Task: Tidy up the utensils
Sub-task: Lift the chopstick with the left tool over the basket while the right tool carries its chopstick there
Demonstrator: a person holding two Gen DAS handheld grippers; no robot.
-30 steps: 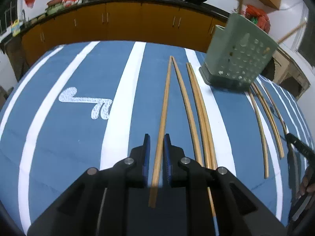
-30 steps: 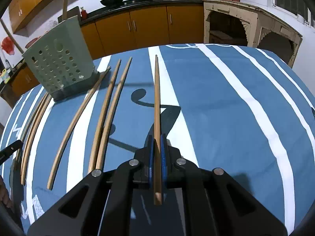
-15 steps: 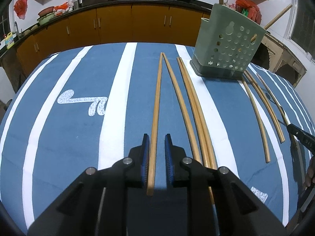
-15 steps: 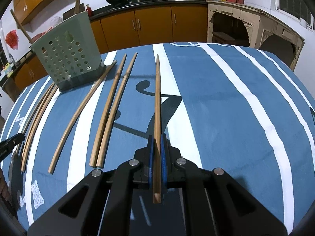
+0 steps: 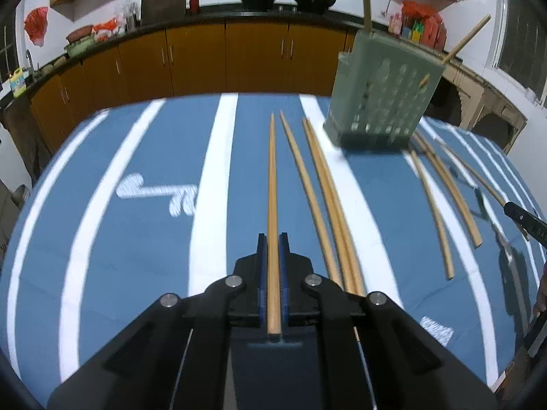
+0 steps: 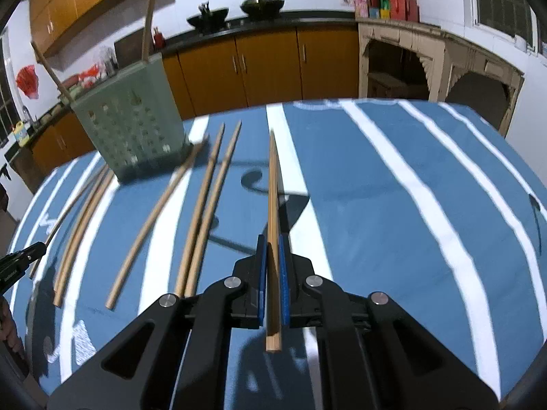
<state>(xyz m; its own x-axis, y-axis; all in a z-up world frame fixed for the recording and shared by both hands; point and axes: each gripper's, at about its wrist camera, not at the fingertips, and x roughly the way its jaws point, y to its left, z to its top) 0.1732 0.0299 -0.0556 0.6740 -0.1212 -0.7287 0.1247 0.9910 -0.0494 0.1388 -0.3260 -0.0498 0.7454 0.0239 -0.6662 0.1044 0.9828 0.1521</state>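
Observation:
My left gripper [image 5: 272, 239] is shut on a long wooden chopstick [image 5: 272, 184] that points away over the blue striped cloth. My right gripper [image 6: 272, 239] is shut on another wooden chopstick [image 6: 272, 191], held a little above the cloth. A pale green perforated utensil basket [image 5: 379, 102] stands at the far right of the left wrist view with two chopsticks sticking out of it; it also shows in the right wrist view [image 6: 131, 126] at far left. Several loose chopsticks [image 5: 328, 191] lie on the cloth beside it.
More loose chopsticks [image 6: 201, 212] lie left of my right gripper, and others [image 5: 441, 191] lie right of the basket. Brown kitchen cabinets [image 5: 205, 58] with a dark counter run along the back. The table's far edge lies just behind the basket.
My left gripper has closed on its chopstick and lifted it. Both views have risen and tilted up, so the basket stands more upright in view. The right gripper keeps its chopstick.

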